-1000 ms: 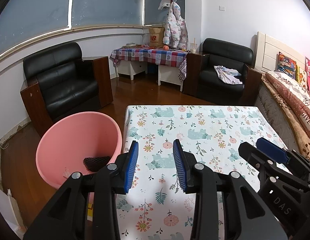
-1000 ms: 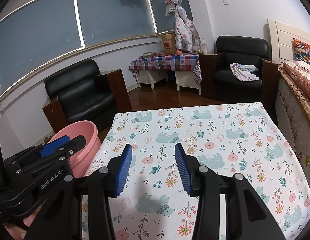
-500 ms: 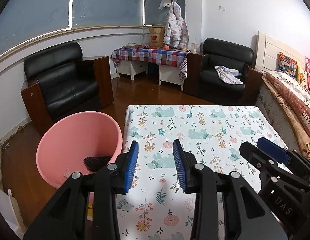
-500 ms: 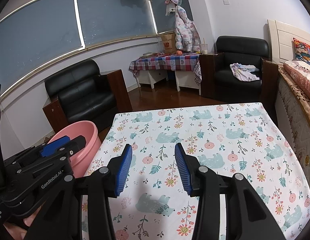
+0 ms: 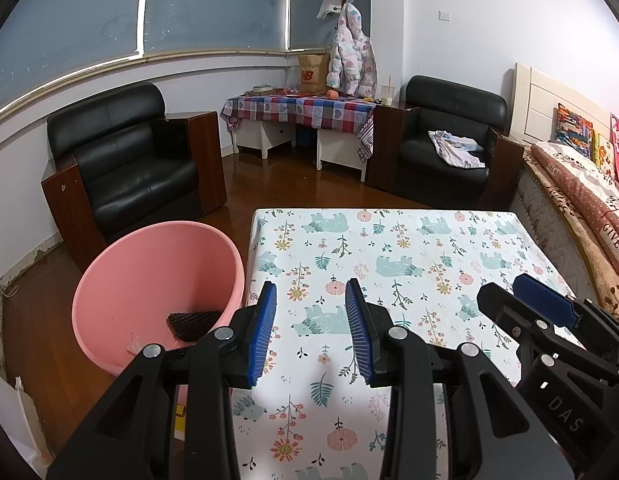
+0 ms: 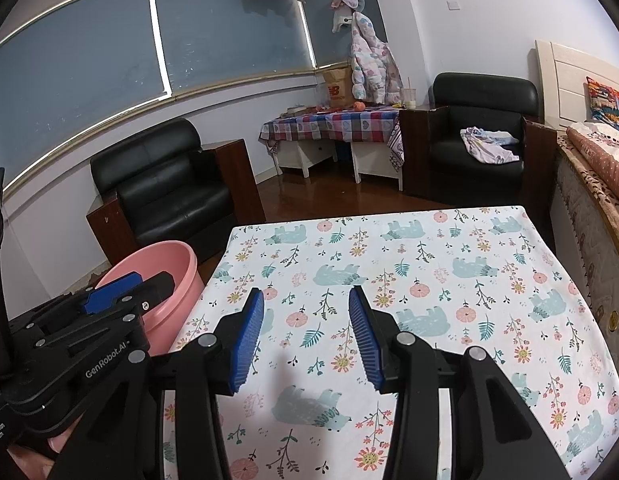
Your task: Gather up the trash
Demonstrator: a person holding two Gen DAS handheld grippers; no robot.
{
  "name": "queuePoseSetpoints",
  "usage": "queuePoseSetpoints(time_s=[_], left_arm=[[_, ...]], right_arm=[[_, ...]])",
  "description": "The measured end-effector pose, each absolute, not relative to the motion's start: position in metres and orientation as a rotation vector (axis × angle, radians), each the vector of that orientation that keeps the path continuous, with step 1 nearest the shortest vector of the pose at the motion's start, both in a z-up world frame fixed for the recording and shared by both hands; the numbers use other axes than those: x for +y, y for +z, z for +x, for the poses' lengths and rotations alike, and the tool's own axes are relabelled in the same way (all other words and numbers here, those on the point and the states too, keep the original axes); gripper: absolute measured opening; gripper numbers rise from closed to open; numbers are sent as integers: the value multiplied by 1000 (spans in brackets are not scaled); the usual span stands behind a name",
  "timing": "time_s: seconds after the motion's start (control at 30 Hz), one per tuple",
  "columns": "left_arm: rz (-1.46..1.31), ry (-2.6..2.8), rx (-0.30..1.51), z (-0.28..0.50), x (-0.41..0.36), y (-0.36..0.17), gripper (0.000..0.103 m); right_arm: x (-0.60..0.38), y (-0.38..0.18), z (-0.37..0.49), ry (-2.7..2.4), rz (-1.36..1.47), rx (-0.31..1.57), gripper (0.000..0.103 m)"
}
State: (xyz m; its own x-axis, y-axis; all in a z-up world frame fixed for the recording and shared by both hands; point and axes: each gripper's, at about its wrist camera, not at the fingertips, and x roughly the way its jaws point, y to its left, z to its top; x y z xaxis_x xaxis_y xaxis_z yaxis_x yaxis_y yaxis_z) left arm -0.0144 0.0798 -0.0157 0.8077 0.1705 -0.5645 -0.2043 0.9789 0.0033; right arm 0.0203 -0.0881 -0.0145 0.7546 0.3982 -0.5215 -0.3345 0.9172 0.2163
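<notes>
— Jaws first: our left gripper (image 5: 309, 330) stands open with nothing between its blue pads (image 5: 262, 334), low in the middle of the left wrist view. Our right gripper (image 6: 305, 334) is the same in its own view, open and empty, pads apart over the printed cloth.

— And what has changed over the last second?

— Nothing that we can see. Both grippers sit in the same spot as a second ago, tilted down at the table (image 5: 409, 248), with the jaws as far apart as before. In the left view the right gripper shows at the lower right edge; in the right view the left one shows at the lower left, above the bucket.

— Where is the trash, then?

— On the floral tablecloth we see none; the surface in both views is bare print. The pink bucket (image 5: 121, 280) stands on the floor just beside the table's left edge, left of centre in the left view. Inside, at the bottom, lies a dark mesh-like piece (image 5: 193, 322), and a small clear scrap near it that we cannot make out.

— So what does the stillness mean?

— We judge the collecting is done or nearly so: table cleared, hands empty and paused. If anything remains, it lies outside these views.
</notes>
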Motion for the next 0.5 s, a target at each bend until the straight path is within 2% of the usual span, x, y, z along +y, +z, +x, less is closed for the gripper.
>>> queuePoseSetpoints(time_s=[0.5], left_arm=[[-59,201,600,-14,79,-16,36]], right_arm=[[-88,-15,20,400,111,594,44]])
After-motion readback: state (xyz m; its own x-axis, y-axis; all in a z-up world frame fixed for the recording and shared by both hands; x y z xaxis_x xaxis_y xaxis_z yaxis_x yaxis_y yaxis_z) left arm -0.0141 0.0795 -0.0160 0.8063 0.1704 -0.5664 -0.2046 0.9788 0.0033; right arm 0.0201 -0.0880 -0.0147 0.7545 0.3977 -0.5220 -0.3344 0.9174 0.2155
